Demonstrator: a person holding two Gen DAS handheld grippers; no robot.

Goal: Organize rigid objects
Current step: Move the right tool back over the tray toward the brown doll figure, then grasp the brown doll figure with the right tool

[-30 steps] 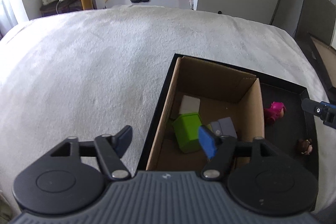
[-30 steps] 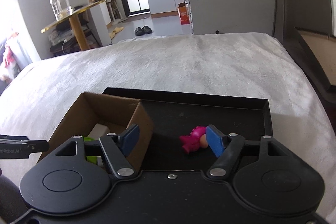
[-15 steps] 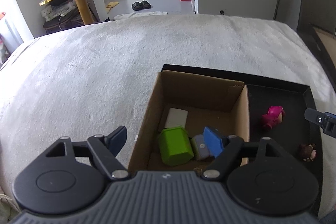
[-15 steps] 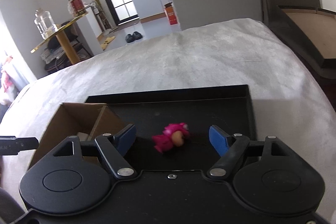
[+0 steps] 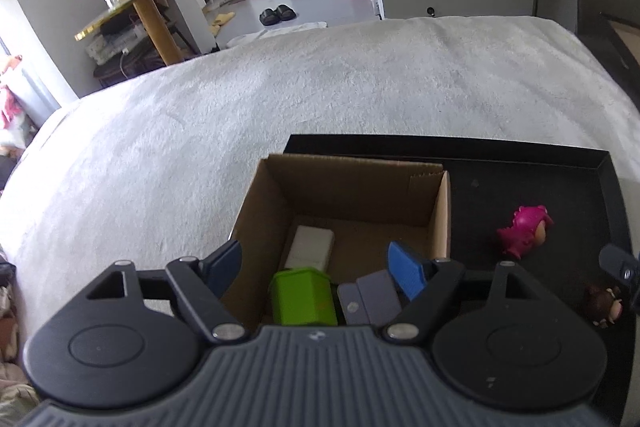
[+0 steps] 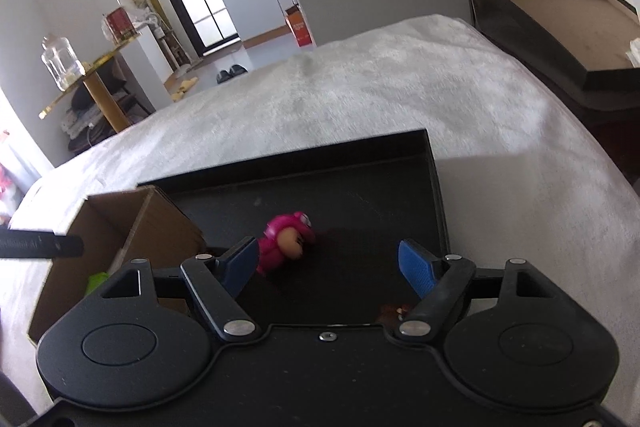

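Both hand-held grippers are wide open and hold nothing. The left hand-held gripper (image 5: pixel 314 267) hangs over the cardboard box (image 5: pixel 360 187), which holds a green block (image 5: pixel 302 297). The right hand-held gripper (image 6: pixel 328 265) is above the black tray (image 6: pixel 434 187), near the pink toy (image 6: pixel 286 237).

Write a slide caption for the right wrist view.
Open right hand-held gripper hovers over black tray, pink toy figure near its left finger, cardboard box alongside.

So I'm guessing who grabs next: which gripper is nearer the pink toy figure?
Right. The right gripper hangs just behind the pink toy figure, jaws open. The left gripper is over the cardboard box, off to the figure's left.
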